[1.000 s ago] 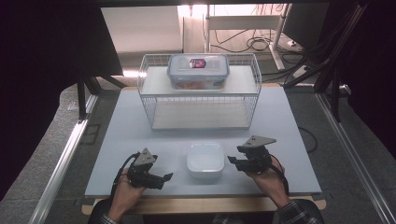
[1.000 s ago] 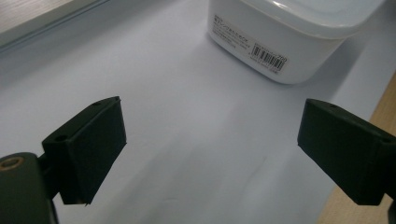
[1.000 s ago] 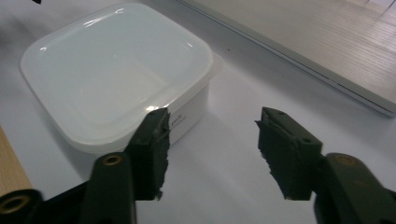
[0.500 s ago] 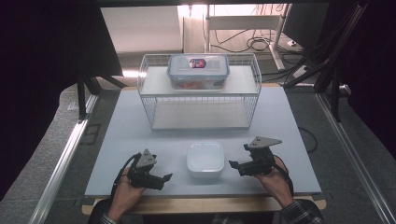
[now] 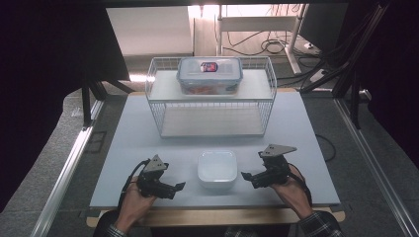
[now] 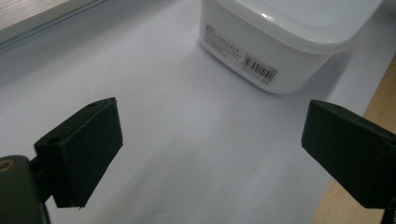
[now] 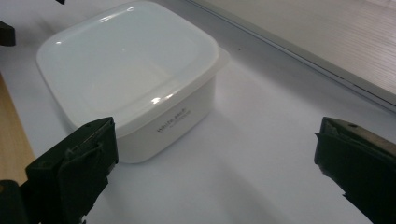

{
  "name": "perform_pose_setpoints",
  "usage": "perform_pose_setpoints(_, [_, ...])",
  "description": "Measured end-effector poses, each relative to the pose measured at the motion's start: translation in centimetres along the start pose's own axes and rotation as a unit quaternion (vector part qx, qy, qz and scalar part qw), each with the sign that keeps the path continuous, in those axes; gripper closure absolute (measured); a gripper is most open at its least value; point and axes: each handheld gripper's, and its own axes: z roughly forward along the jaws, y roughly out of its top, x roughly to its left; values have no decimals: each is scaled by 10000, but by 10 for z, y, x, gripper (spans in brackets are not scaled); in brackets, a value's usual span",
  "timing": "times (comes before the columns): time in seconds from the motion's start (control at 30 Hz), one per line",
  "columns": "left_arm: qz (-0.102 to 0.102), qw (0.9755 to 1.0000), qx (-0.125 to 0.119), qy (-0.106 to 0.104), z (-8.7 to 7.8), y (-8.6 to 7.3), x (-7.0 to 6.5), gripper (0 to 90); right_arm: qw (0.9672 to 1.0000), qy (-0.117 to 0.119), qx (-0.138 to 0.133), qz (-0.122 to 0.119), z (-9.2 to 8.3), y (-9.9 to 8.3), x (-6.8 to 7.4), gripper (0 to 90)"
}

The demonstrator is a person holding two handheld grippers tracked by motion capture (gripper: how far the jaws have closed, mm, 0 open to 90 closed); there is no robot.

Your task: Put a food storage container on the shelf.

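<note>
The white tub (image 5: 217, 169) is sitting on the bench (image 5: 306, 133) between the left gripper (image 5: 179, 187) and right gripper (image 5: 245, 176), both resting with jaws spread and empty, the right's having just been opening.

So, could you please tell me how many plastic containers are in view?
2. A white lidded container sits on the table near its front edge, between the two grippers. A clear container with a blue-rimmed lid sits on the wire rack's top shelf.
</note>
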Motion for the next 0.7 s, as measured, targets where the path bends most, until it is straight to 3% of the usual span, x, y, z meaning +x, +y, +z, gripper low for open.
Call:
perform_pose_setpoints(0.13, [102, 9998, 87, -113, 6, 9, -3, 53, 9999, 48, 96, 61, 1, 7, 4, 2])
perform_pose_setpoints(0.23, [186, 9997, 131, -69, 10, 18, -5, 63, 10000, 11, 50, 21, -1, 13, 7, 2])
perform_pose_setpoints(0.47, [-43, 9991, -63, -405, 12, 34, 0, 61, 9999, 34, 130, 9, -1, 22, 12, 6])
perform_pose_setpoints(0.7, [171, 9990, -24, -404, 23, 54, -4, 134, 9998, 26, 62, 164, 3, 32, 12, 140])
